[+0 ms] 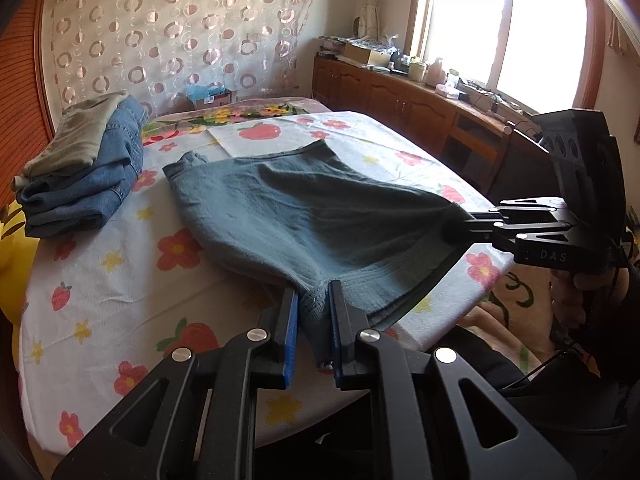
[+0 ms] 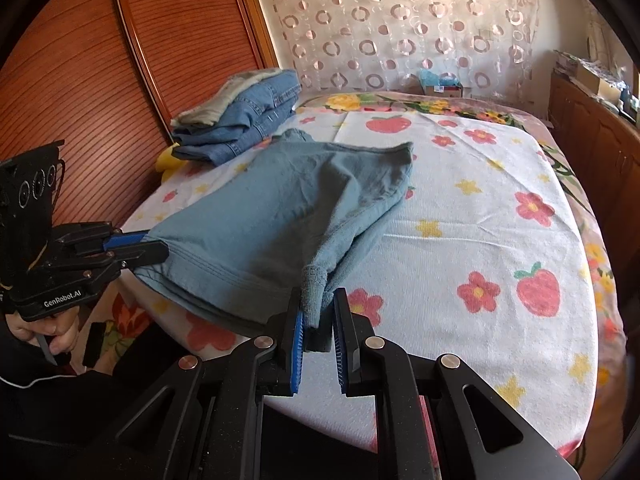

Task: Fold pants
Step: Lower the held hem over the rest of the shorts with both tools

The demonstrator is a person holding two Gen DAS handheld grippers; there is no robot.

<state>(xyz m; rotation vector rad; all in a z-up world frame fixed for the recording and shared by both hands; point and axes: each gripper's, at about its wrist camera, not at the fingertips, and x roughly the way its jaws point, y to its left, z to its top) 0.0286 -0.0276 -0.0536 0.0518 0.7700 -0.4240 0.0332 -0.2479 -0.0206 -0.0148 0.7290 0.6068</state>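
Teal-blue knit pants [image 1: 304,208] lie on the flowered table cover, doubled over, their far end resting flat. It also shows in the right wrist view [image 2: 280,216]. My left gripper [image 1: 314,300] is shut on a bunched ribbed hem at the near edge. My right gripper [image 2: 318,300] is shut on the other near corner of the pants. Each gripper shows in the other's view: the right one [image 1: 464,229] at the cloth's right corner, the left one [image 2: 154,245] at its left corner. The near edge hangs lifted between them.
A stack of folded jeans [image 1: 88,184] with an olive garment on top sits at the table's far left, also in the right wrist view [image 2: 240,124]. The strawberry-print cover [image 2: 480,240] spreads to the right. Wooden cabinets [image 1: 400,100] with clutter stand under the window.
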